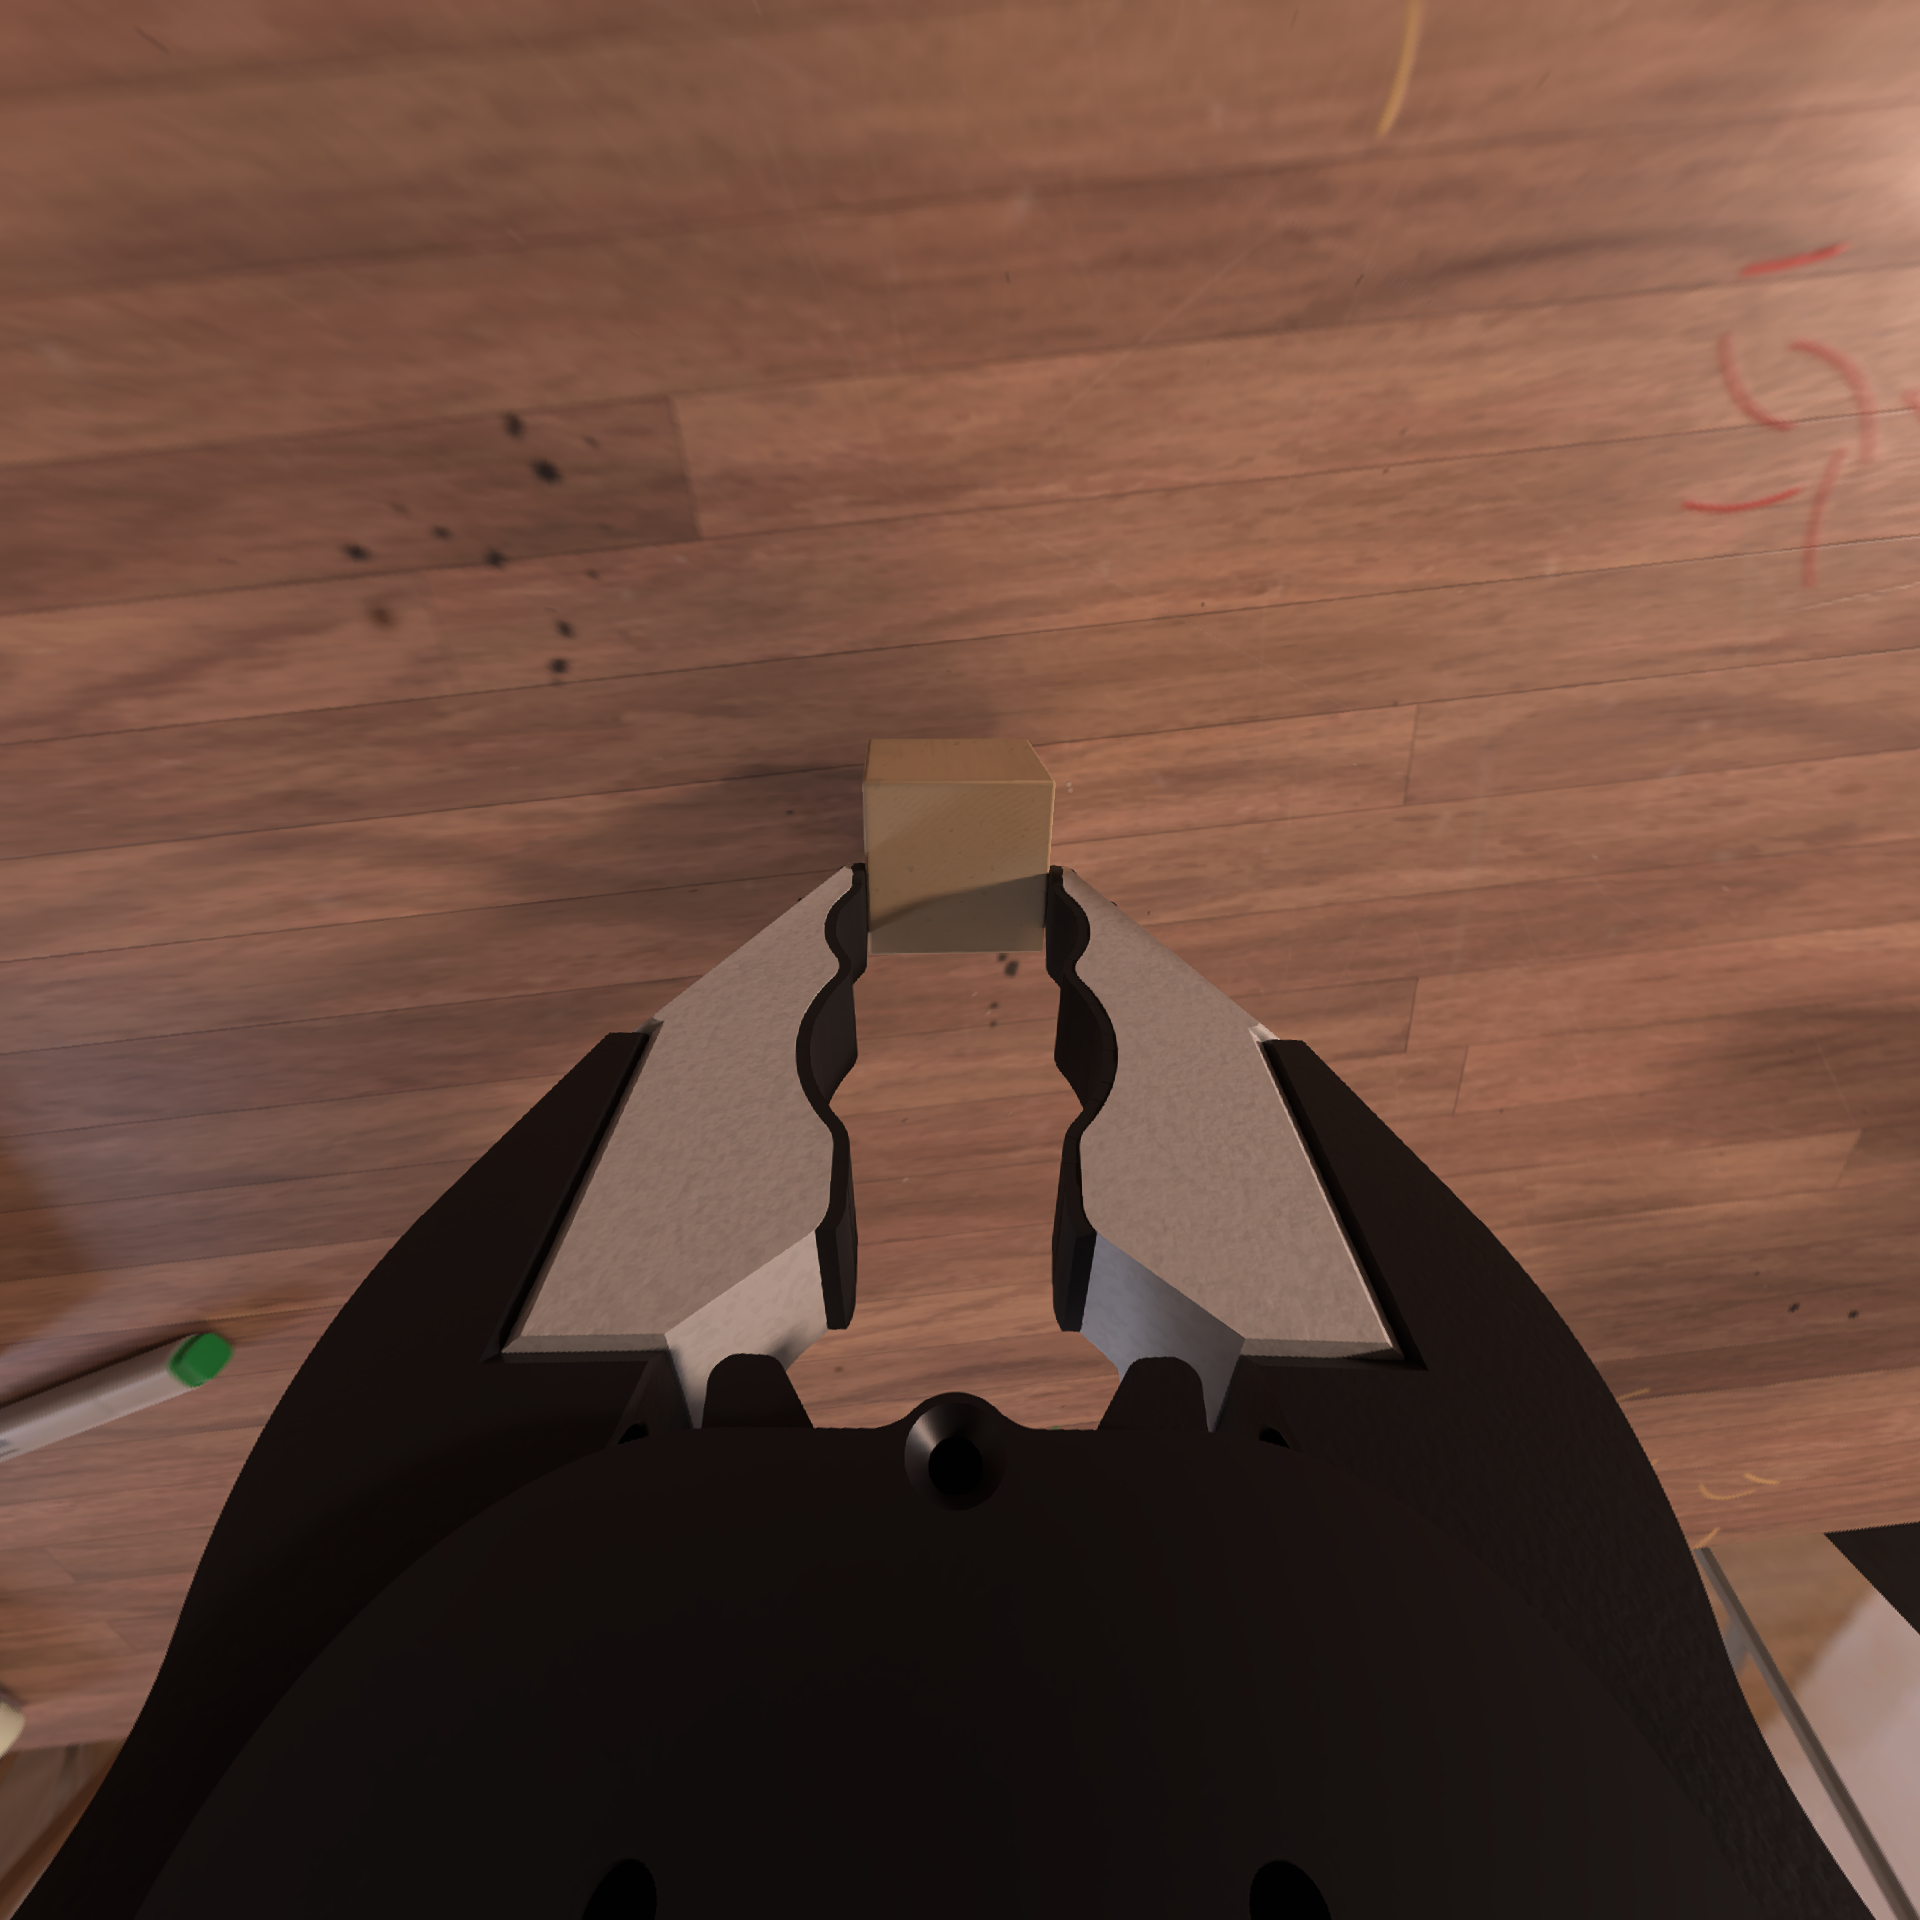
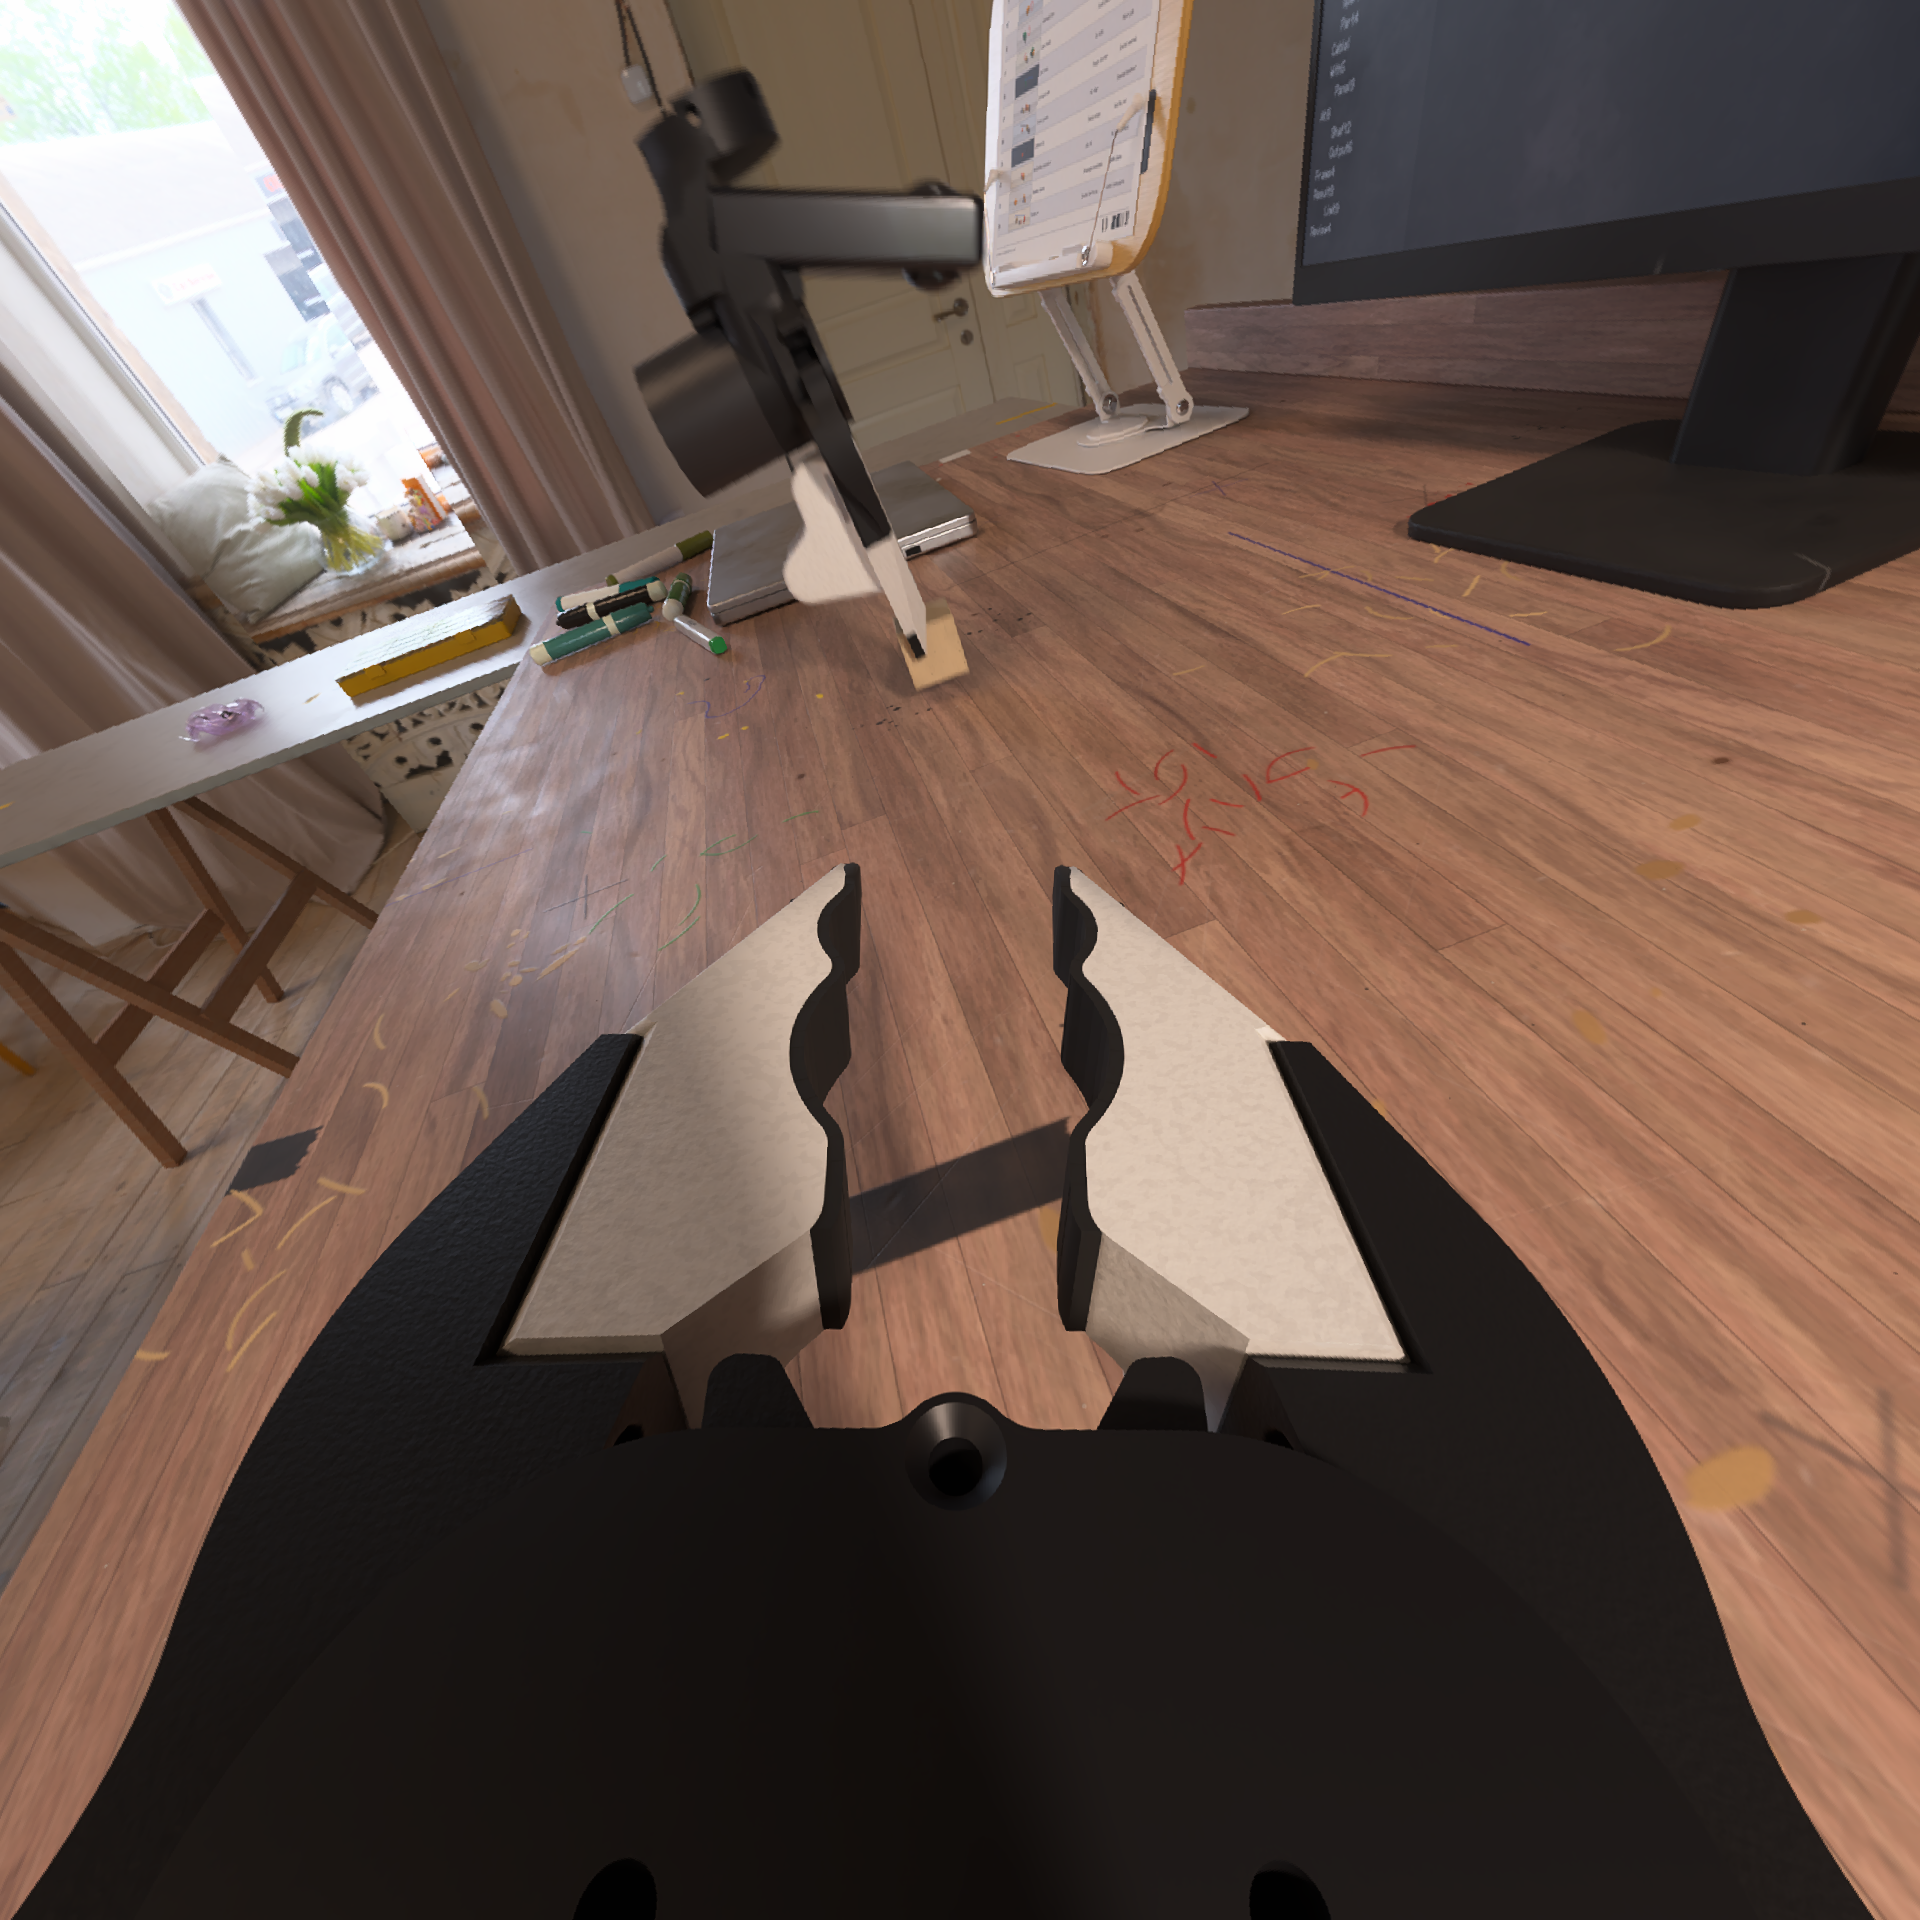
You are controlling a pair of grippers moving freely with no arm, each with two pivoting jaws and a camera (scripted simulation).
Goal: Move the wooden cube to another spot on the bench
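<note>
The small pale wooden cube (image 1: pixel 956 842) sits between the tips of the left gripper (image 1: pixel 956 909), whose dark inner pads touch its two side faces; the tongs are clenched on the cube, though only by its near portion. From the right wrist view the cube (image 2: pixel 938 655) is at or just above the brown plank bench (image 2: pixel 1351 935), near the grey laptop (image 2: pixel 748 561) and the cluster of green-capped markers (image 2: pixel 623 613); whether it rests or is lifted cannot be told. The right gripper (image 2: pixel 956 914) hovers well apart with its tongs released and nothing between them. Judgement: the grip is shallow, so the carry should be slow and level. A clear patch toward the red scribbles (image 2: pixel 1247 800) would suit. Lower until the base bears flat, then release and withdraw straight back without nudging it.
</note>
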